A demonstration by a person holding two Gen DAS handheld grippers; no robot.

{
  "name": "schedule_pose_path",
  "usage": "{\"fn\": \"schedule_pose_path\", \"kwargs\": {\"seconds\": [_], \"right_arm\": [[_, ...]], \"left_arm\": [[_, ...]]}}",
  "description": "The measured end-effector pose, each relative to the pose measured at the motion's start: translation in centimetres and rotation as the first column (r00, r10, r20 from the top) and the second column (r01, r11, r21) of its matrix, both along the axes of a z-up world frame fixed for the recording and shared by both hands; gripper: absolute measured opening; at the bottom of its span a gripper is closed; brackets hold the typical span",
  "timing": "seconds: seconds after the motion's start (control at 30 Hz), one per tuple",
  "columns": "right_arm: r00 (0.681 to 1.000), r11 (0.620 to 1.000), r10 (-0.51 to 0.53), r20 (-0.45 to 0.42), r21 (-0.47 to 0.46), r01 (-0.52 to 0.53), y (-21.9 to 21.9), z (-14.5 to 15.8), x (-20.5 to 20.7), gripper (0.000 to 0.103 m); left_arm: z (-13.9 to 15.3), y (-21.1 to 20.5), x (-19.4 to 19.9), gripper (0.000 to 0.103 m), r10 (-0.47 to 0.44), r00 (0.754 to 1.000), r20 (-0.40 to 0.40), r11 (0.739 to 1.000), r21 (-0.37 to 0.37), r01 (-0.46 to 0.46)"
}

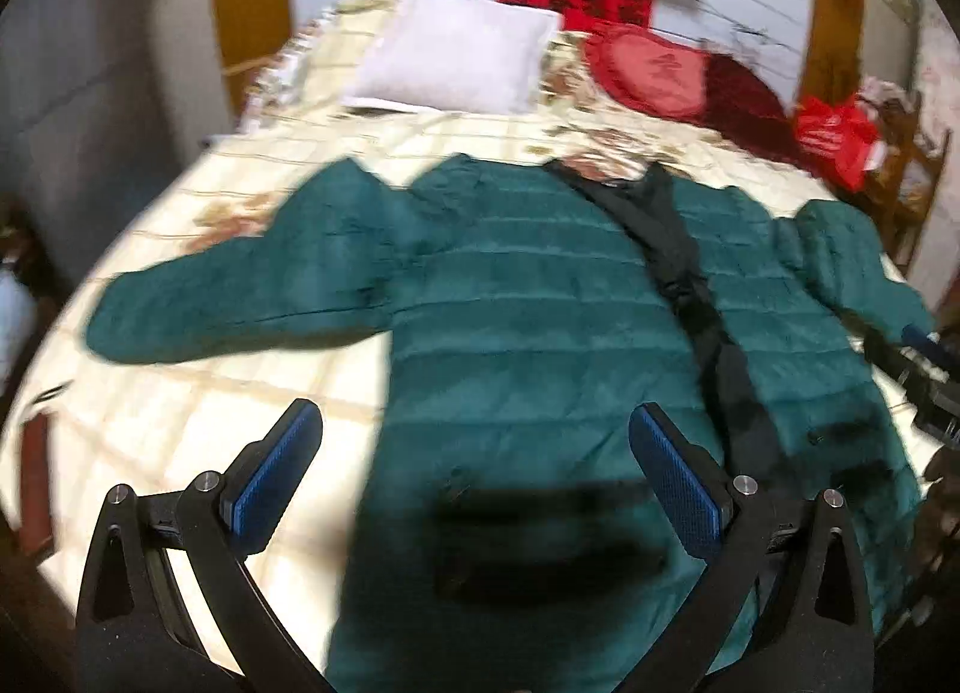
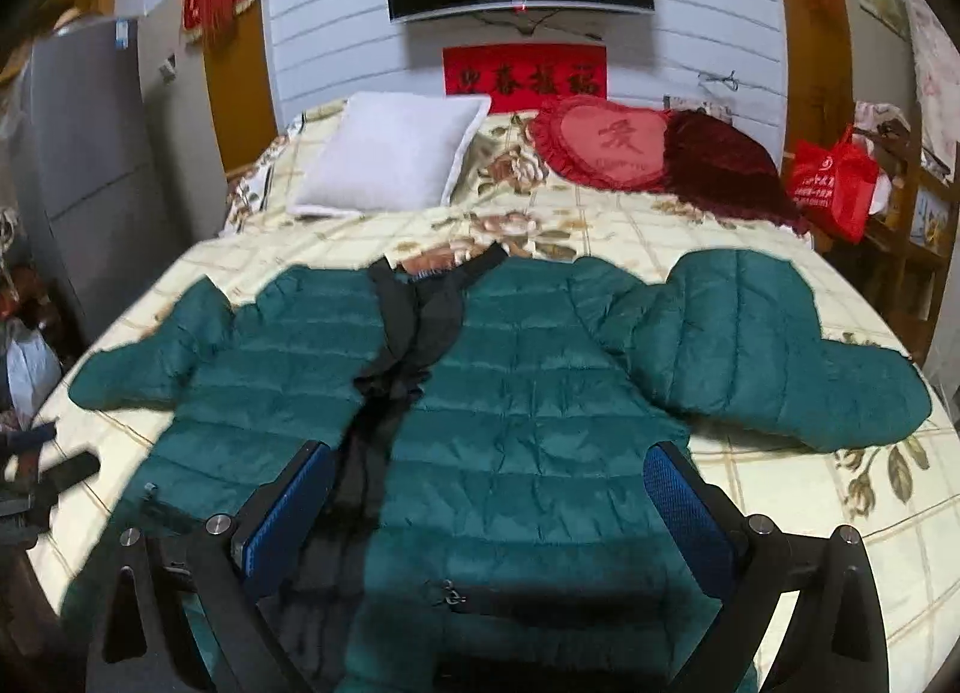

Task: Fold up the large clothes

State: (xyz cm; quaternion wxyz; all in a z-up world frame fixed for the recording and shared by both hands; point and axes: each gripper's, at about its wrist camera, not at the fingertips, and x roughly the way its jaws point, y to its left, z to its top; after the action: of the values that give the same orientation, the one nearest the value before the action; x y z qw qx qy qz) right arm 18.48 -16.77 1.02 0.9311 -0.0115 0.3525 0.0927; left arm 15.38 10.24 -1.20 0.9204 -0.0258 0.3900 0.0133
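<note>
A dark green quilted puffer jacket [image 1: 540, 321] lies spread face up on the bed, front open, black lining showing along the middle, both sleeves out to the sides. It also shows in the right wrist view [image 2: 528, 393]. My left gripper [image 1: 474, 423] is open and empty, held above the jacket's lower left part. My right gripper [image 2: 489, 462] is open and empty, held above the jacket's lower right part. The right gripper's body shows at the right edge of the left wrist view [image 1: 924, 369].
The bed [image 2: 780, 489] has a cream floral quilt. A white pillow [image 2: 390, 153], a red heart cushion [image 2: 606, 147] and a dark red cushion [image 2: 726, 165] lie at its head. A red bag [image 2: 834, 189] sits on a wooden shelf at right. A grey fridge [image 2: 84, 153] stands at left.
</note>
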Motion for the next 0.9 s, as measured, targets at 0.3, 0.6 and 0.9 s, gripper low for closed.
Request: {"fn": "schedule_pose_path", "kwargs": {"seconds": [0.3,0.6,0.9], "right_arm": [[0.999,0.998,0.008,-0.040,-0.065,-0.011,1.9,-1.4,0.4,0.103],[0.999,0.992,-0.013,-0.044,-0.129,0.007,3.4,-2.5,0.4,0.103],[0.998,0.988,-0.012,-0.061,-0.156,0.003,4.0,-3.2,0.4,0.103]], "left_arm": [[-4.5,-0.1,3.1,0.103,0.020,1.000,-0.001,1.000,-0.017,-0.020],[-7.4,-0.2,3.8,0.103,0.056,0.987,-0.150,0.998,-0.022,-0.060],[-8.3,-0.4,3.9,0.103,0.056,0.983,-0.176,0.998,-0.003,-0.057]]}}
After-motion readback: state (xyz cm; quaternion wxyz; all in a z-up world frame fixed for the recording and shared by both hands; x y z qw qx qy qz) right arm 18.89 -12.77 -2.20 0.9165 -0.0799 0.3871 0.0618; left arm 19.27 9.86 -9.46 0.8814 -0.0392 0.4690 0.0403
